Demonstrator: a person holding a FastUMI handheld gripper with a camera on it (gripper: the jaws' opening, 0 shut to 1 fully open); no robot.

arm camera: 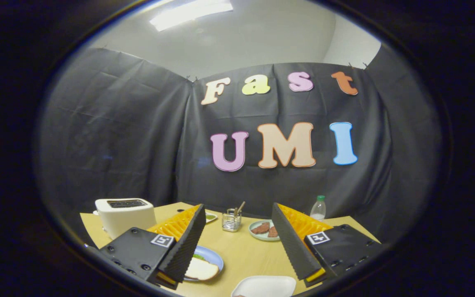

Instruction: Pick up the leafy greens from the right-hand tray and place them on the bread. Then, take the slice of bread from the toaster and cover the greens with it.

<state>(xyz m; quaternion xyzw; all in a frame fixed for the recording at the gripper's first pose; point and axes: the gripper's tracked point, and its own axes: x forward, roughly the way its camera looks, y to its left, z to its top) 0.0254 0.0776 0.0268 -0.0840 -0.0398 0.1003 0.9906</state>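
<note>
From my remote seat, the gripper [237,247] sat low in the frame with its two fingers spread wide apart and nothing held between them, bare wooden table [245,251] showing in the gap. At the lower left, just beside the left finger and partly hidden by it, I saw a blue plate [215,258] carrying a slice of bread [201,270] with a bit of leafy greens [198,256] peeking out at the finger's edge. At the left of the frame, behind that finger, stood the white toaster [124,214]; I couldn't tell whether a slice sat in its slot. Near the bottom middle, close to the camera, lay a white tray [264,286], and I couldn't make out anything on it. Further back in the middle, beyond the fingers, a small wire holder [231,221] stood with utensils poking up. Just right of it was a pale plate [262,236] with dark reddish pieces [261,227], touching the right finger's outline. Behind that, a clear bottle [318,209] with a green cap stood near the table's far edge.
</note>
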